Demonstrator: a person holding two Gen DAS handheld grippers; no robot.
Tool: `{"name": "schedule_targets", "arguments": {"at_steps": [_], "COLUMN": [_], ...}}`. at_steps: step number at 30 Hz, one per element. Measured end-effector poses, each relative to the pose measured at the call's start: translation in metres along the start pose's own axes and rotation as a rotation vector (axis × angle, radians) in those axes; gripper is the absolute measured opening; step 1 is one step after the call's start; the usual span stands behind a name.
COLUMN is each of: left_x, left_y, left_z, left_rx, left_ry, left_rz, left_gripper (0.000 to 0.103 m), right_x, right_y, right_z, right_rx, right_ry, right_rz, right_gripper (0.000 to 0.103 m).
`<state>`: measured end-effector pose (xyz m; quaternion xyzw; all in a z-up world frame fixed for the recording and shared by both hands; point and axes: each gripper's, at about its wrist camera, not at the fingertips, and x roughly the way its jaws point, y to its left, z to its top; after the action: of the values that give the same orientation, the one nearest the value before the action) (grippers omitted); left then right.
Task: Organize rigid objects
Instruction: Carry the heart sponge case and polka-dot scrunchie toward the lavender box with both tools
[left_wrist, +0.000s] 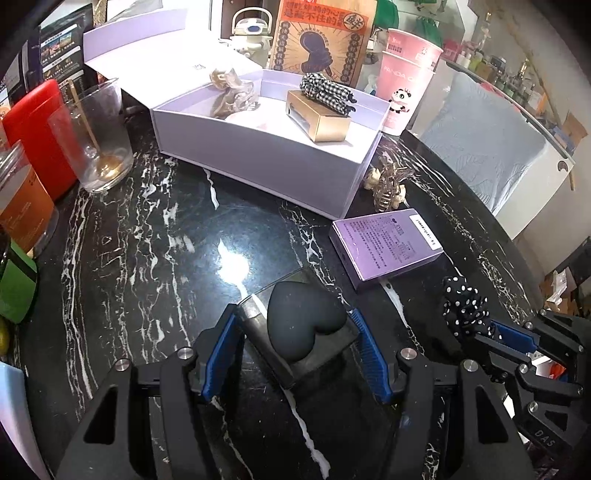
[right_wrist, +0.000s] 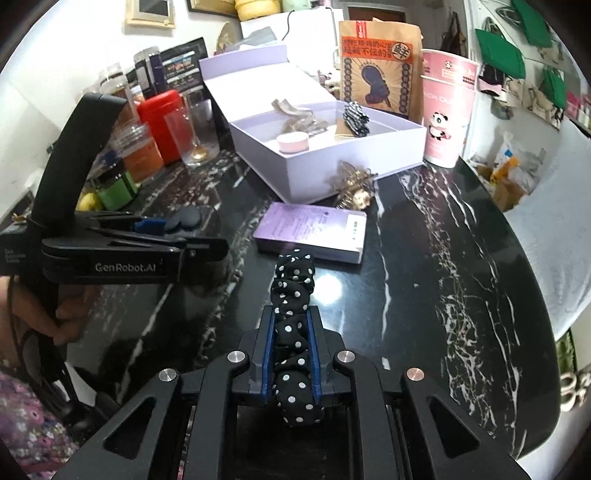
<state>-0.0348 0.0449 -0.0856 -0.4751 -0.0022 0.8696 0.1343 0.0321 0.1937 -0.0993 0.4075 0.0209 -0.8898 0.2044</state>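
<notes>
Nearest, the right gripper (right_wrist: 291, 354) is clamped on a black polka-dot scrunchie (right_wrist: 293, 295), and the left gripper (left_wrist: 295, 354) is clamped on a clear case holding a black heart-shaped sponge (left_wrist: 303, 321), both low over the marble table (left_wrist: 147, 240). Beyond them a purple card box (right_wrist: 310, 232) and a gold claw clip (right_wrist: 352, 184) lie loose, not yet stored. Farthest, the open lilac box (left_wrist: 258, 155) already holds a checked scrunchie (left_wrist: 325, 90), a gold box (left_wrist: 317, 118) and a beige clip (left_wrist: 231, 92). Roughly half appears sorted.

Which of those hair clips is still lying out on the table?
The gold claw clip, beside the lavender box; the checked one and clear one lie inside.
</notes>
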Motion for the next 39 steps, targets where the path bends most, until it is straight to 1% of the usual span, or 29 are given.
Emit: {"name": "schedule_targets", "arguments": {"at_steps": [2,11,20,29,33,36,39], "left_x": [-0.004,-0.025,-0.041,-0.062,-0.066,-0.068,-0.07], "left_y": [0.0,-0.002,-0.003,-0.002,-0.003,-0.004,-0.006], "left_z": [0.001,-0.001,0.005,0.019,0.024,0.028,0.031], "left_rx": [0.002,0.02,0.019,0.019,0.024,0.024,0.03], "left_ry": [-0.004,-0.054,-0.112,-0.186,-0.198,-0.202,-0.211], "left_rz": [-0.001,0.009,0.017,0.018,0.008,-0.015,-0.018], "left_gripper": [0.061,0.061,0.061,0.061,0.061,0.061,0.061], "right_x": [-0.002,-0.012,-0.014,-0.017,-0.021,-0.024,-0.025], "right_y": [0.001,0.013,0.013,0.014,0.016,0.017,0.018], "right_z": [0.002,0.004,0.005,0.019,0.027,0.034,0.041], "right_rx": [0.013,0.004,0.048,0.055,0.046,0.035,0.025], "right_ry": [-0.016,-0.062,-0.092,-0.107,-0.124,-0.135,-0.145], "right_rz": [0.023,0.064,0.126,0.162,0.167,0.172,0.177], "right_gripper": [0.016,0.016,0.016,0.016,0.016,0.016,0.016]}}
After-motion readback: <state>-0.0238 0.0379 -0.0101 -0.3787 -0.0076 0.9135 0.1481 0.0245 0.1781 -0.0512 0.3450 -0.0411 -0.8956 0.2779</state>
